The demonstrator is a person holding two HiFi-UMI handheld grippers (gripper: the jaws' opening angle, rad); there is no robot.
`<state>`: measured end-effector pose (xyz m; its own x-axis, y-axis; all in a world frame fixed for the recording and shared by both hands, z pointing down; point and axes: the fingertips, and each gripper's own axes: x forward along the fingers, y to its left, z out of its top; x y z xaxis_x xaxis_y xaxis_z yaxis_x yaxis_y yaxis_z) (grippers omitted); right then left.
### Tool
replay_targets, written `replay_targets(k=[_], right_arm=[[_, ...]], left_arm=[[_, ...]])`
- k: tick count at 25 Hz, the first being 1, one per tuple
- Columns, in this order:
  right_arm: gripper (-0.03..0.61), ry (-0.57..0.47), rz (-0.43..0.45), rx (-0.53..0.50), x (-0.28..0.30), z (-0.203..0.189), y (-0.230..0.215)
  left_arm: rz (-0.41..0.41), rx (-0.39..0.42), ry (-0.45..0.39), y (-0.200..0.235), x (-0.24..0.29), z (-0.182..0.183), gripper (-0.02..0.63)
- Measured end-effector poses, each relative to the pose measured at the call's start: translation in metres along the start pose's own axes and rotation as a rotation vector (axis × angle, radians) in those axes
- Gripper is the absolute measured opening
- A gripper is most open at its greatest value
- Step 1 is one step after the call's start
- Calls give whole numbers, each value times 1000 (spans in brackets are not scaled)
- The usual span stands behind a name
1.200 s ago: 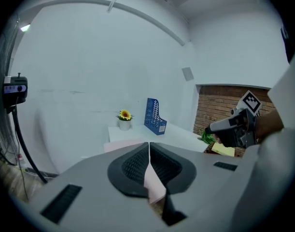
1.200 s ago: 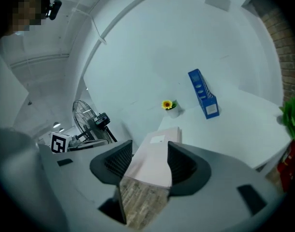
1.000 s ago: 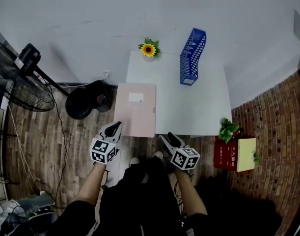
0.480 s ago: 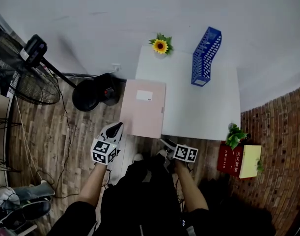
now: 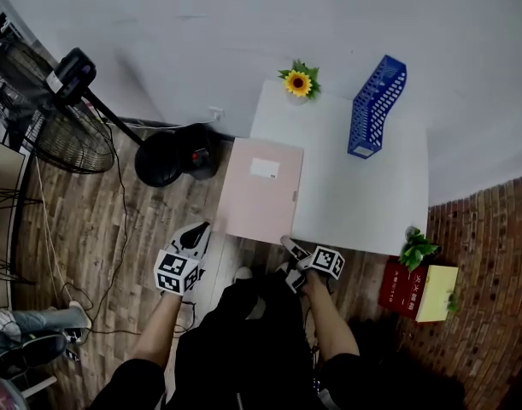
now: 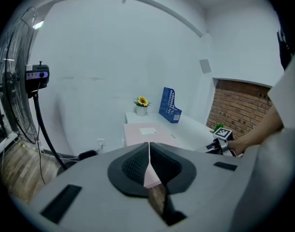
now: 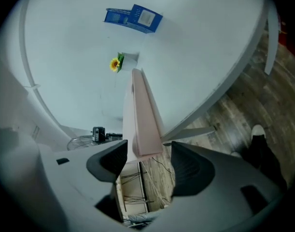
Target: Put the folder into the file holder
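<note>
A pink folder [image 5: 261,190] lies flat on the white table [image 5: 363,195], with its near left part hanging past the table's edge. The blue file holder [image 5: 378,105] stands at the table's far right. My left gripper [image 5: 202,229] is shut with nothing held, just short of the folder's near left corner. In the left gripper view its jaws [image 6: 148,151] meet, with the folder [image 6: 145,132] beyond them. My right gripper [image 5: 288,246], rolled on its side, has just been opening. In the right gripper view the folder's near edge [image 7: 142,115] stands edge-on in the gap of my right gripper [image 7: 148,166], untouched.
A potted sunflower [image 5: 298,84] sits at the table's back left corner. A standing fan [image 5: 55,118] and its black base [image 5: 171,156] are on the wooden floor to the left. At the right, a red box [image 5: 406,284] and a plant stand by a brick wall.
My right gripper has rolled onto its side and sunk to the folder's near edge. My left gripper has crept toward the folder's near left corner. The head view has shifted.
</note>
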<state>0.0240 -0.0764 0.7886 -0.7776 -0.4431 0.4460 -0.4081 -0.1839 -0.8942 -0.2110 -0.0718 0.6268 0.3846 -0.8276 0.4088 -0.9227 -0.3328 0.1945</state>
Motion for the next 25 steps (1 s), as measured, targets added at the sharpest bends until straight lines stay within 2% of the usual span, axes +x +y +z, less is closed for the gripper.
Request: replay_targets(k=[3,6,18,25], right_arm=[[277,-16,27,31,5,6,0],[227,-4,38,9,9,8,1],[213,47,138,44,6,-35,1],[209,61,144,36,-1,-61,-5]], left_arm=[[14,-10,4,4,-5,-4,26],[19,-15,8,4,-8,-8,26],[-10,-23,28,-2,-5,-16,26],[-34,-19,32,-14,-2,-21,26]])
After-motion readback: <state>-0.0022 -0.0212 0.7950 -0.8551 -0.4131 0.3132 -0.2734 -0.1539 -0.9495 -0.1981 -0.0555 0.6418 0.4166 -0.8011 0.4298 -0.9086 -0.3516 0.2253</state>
